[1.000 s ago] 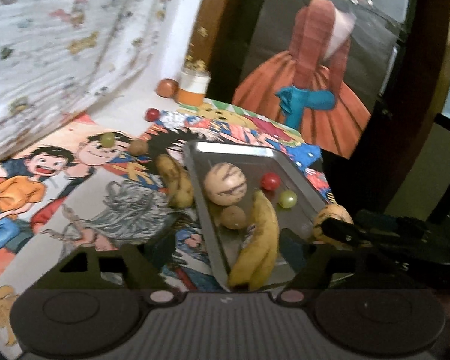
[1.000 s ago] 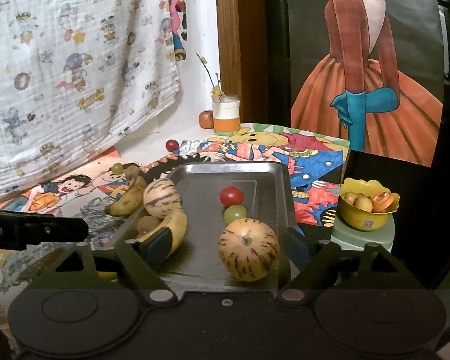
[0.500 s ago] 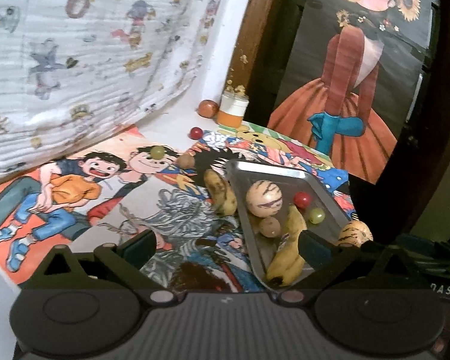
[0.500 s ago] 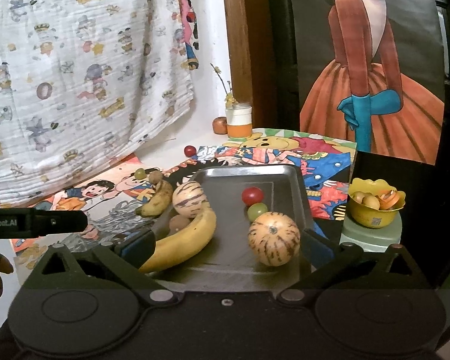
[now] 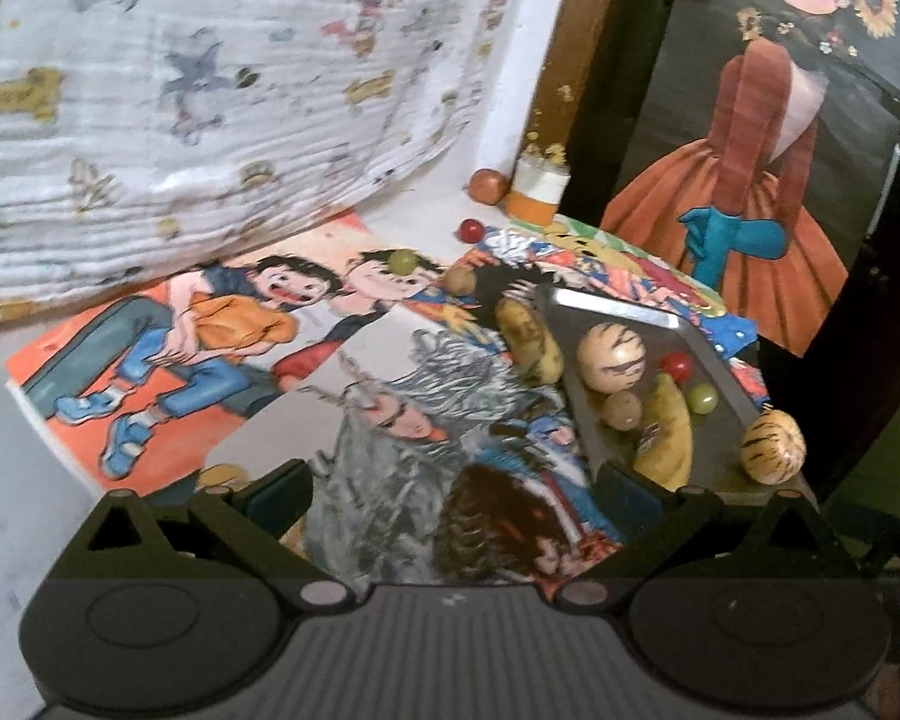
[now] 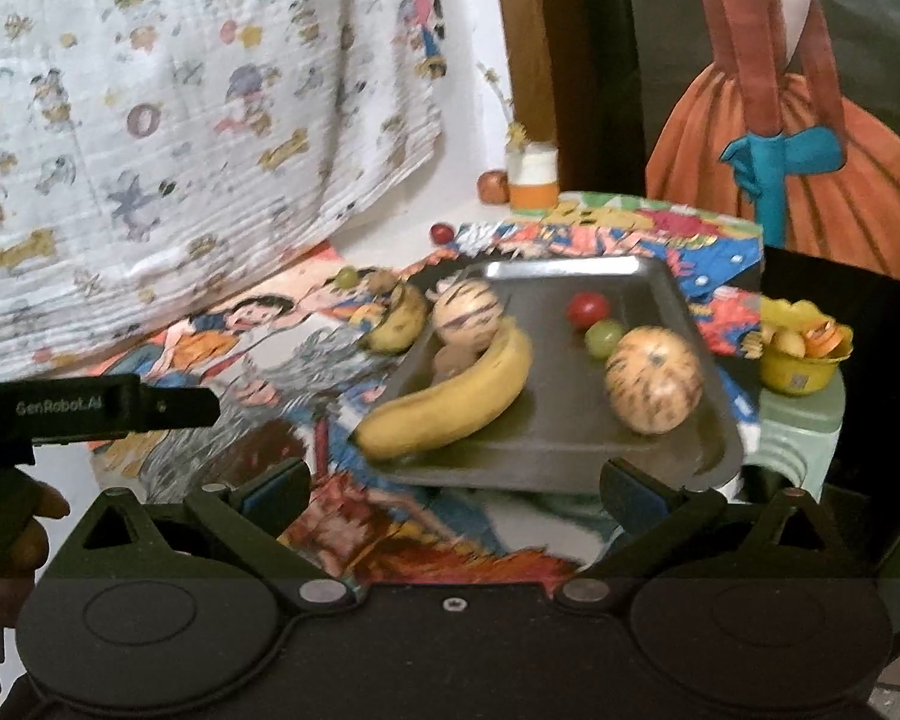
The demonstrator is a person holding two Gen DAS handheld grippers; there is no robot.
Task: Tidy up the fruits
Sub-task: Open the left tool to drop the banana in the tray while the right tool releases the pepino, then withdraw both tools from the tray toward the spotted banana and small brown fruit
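A metal tray (image 6: pixel 564 267) holds a yellow banana (image 6: pixel 450 402), two striped melons (image 6: pixel 654 387) (image 6: pixel 467 315), a red tomato (image 6: pixel 588 309), a green grape (image 6: pixel 603 339) and a small brown fruit (image 5: pixel 623 411). On the comic mat left of the tray lie a spotted banana (image 5: pixel 528 339), a brown fruit (image 5: pixel 461 280), a green grape (image 5: pixel 402 262) and a red fruit (image 5: pixel 470 231). My left gripper (image 5: pixel 453 495) is open over the mat, near the tray's left corner. My right gripper (image 6: pixel 453 489) is open in front of the tray's near rim, holding nothing.
An orange-and-white cup (image 5: pixel 537 192) and a round reddish fruit (image 5: pixel 489 186) stand at the back by the wall. A yellow bowl (image 6: pixel 801 369) of fruit sits on a green stand right of the tray. A patterned cloth (image 5: pixel 210 90) hangs on the left. The table's right edge drops off.
Both grippers have opened wide and drawn back from the tray. The banana and the near striped melon, earlier between the fingers, now lie free in the tray. The left view swung left.
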